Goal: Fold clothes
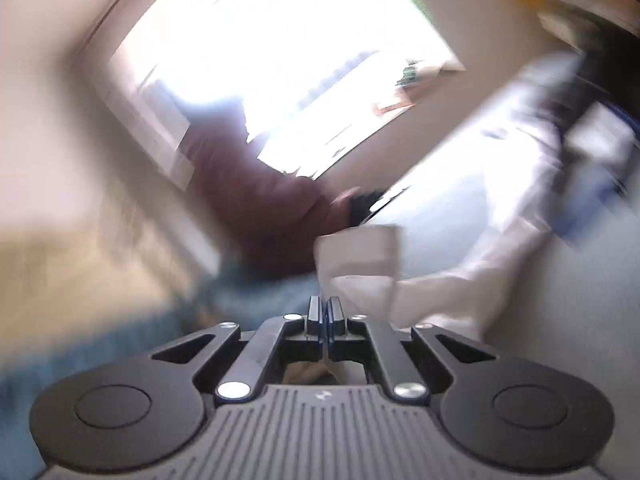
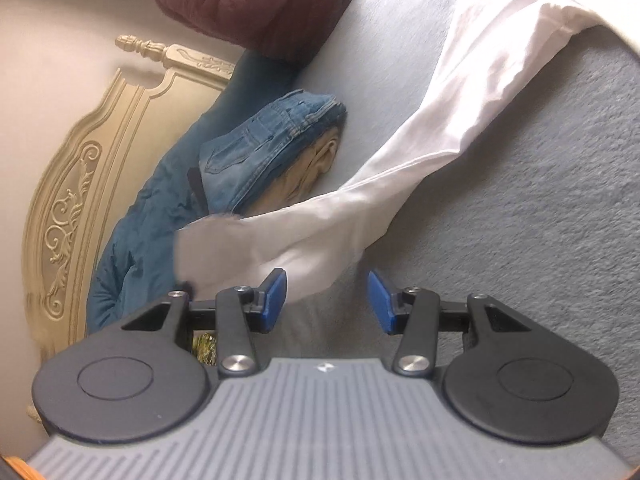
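Nearby, folded jeans and maroon quilt beside white garment; left jaws closed, seemingly empty; right jaws half-open, empty.

Your left gripper sits at bottom centre with its jaws closed together; whether fabric is pinched between them cannot be determined. The view is heavily blurred. A white garment runs from just beyond the fingertips toward the upper right, beside a maroon cushion and a bright window.
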`<action>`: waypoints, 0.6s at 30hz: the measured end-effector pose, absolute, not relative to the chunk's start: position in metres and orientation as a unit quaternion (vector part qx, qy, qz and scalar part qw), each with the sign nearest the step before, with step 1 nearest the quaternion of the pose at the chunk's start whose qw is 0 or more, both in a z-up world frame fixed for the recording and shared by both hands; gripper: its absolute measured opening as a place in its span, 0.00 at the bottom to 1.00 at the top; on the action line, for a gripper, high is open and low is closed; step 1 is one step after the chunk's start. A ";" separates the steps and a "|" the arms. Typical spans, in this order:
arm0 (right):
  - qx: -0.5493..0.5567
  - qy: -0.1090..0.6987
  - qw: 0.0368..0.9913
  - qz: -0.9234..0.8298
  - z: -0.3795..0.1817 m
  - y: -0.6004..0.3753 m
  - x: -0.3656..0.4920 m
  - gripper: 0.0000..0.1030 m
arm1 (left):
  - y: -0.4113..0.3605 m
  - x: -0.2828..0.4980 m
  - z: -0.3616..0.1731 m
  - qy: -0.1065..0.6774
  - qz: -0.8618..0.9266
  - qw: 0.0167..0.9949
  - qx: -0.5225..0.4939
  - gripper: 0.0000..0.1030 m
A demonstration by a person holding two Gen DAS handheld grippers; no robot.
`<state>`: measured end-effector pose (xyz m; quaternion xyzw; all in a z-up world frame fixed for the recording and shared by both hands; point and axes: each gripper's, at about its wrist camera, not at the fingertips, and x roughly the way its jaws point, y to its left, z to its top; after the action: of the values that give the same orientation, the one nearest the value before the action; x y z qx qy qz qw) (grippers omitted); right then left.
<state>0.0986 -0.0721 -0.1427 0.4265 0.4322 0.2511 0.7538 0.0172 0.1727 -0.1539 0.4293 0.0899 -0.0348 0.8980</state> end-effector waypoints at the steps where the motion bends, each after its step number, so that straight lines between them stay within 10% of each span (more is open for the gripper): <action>1: 0.427 0.432 0.754 0.249 -0.143 -0.073 0.099 0.44 | 0.170 0.007 -0.167 0.078 -0.058 0.879 0.468 0.03; 8: 0.404 0.442 0.760 0.253 -0.141 -0.072 0.102 0.44 | 0.164 -0.051 -0.223 0.038 -0.201 0.769 0.606 0.09; 13: 0.385 0.462 0.748 0.281 -0.136 -0.059 0.109 0.48 | 0.166 -0.061 -0.208 0.078 -0.235 0.781 0.574 0.36; 18: 0.378 0.487 0.729 0.298 -0.140 -0.037 0.121 0.59 | 0.189 -0.054 -0.189 0.153 -0.211 0.818 0.513 0.43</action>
<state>0.1211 -0.0371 -0.1398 0.3782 0.4867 0.2981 0.7289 -0.0542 0.1885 -0.1893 0.5129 0.1529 -0.2110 0.8180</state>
